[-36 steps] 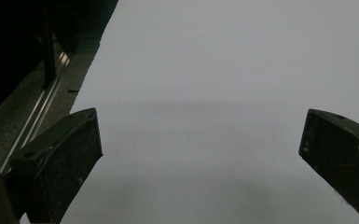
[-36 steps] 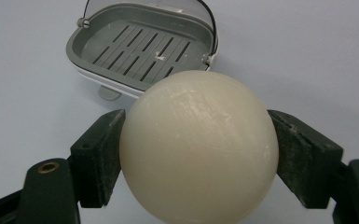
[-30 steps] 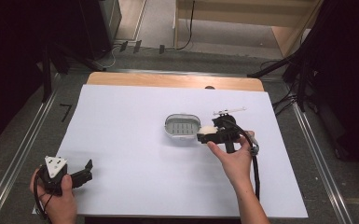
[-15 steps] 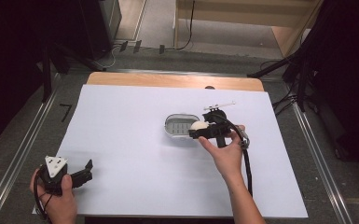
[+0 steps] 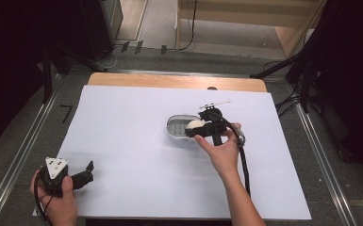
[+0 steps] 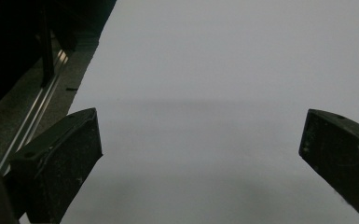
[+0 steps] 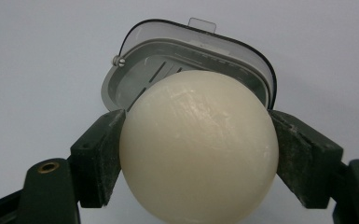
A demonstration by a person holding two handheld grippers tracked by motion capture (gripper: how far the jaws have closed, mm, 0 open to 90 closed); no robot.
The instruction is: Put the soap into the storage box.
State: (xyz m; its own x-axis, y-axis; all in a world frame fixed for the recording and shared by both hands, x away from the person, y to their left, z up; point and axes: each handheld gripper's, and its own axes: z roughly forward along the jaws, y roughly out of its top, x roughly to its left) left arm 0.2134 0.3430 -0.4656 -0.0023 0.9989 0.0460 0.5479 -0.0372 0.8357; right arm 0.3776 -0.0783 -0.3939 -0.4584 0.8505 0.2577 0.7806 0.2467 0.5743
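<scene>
A cream-white rounded soap bar is clamped between the black jaws of my right gripper. From above, the soap bar hangs at the right edge of a grey oval soap dish on the white table, with the right gripper pointing left over it. In the right gripper view the soap dish lies open just beyond the soap, its slotted floor bare. My left gripper rests at the table's near left corner, jaws wide apart with nothing between them, and the left gripper faces bare white tabletop.
The white table sheet has a wooden strip along its far edge. A small metal piece lies just behind the right gripper. Metal rails and dark floor flank the table on both sides.
My right gripper has carried the soap leftward, from beside the dish to over its right edge. The left gripper has stayed put.
</scene>
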